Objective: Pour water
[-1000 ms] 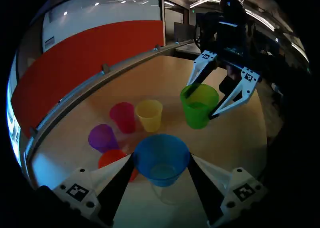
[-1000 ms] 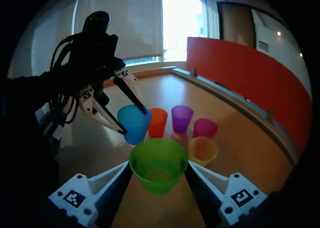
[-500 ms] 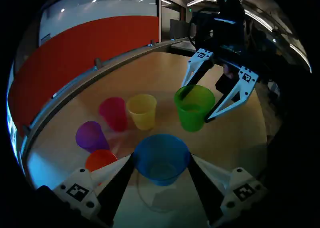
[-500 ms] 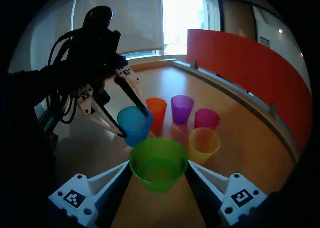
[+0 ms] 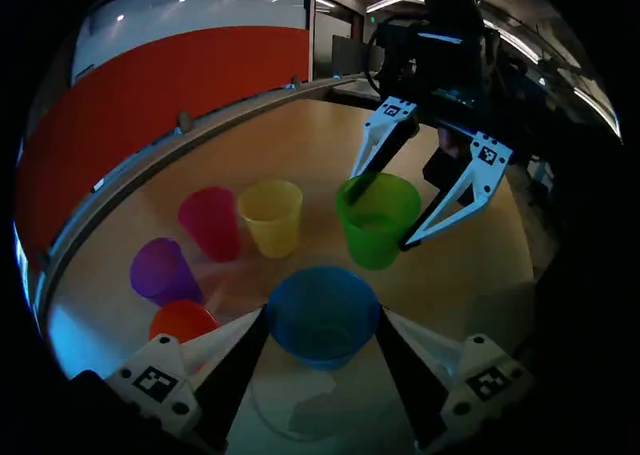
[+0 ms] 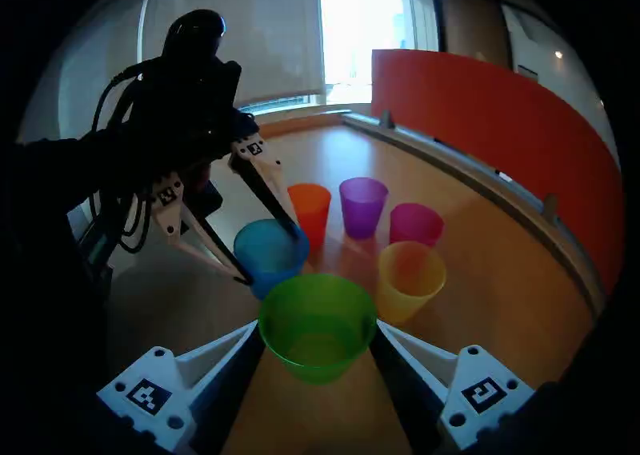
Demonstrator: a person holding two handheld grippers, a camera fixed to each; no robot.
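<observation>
My left gripper [image 5: 322,327] is shut on a blue cup [image 5: 322,315] held above the wooden table [image 5: 472,271]; a little water lies in its bottom. The same blue cup [image 6: 270,255] and left gripper [image 6: 268,255] appear in the right gripper view. My right gripper [image 6: 318,335] is shut on a green cup [image 6: 318,327] with some water in it. In the left gripper view that green cup [image 5: 376,219] hangs between the right gripper's white fingers [image 5: 448,207], just beyond the blue cup.
Several cups stand on the table: yellow [image 5: 270,215], pink [image 5: 210,221], purple [image 5: 160,269], orange [image 5: 182,323]. In the right gripper view: yellow [image 6: 410,279], pink [image 6: 414,223], purple [image 6: 362,205], orange [image 6: 310,211]. A red partition [image 5: 128,111] lines the table's far edge.
The left gripper view has drifted, so the standing cups slid left and down. The green cup came a bit closer to the blue cup. Both cups stay gripped.
</observation>
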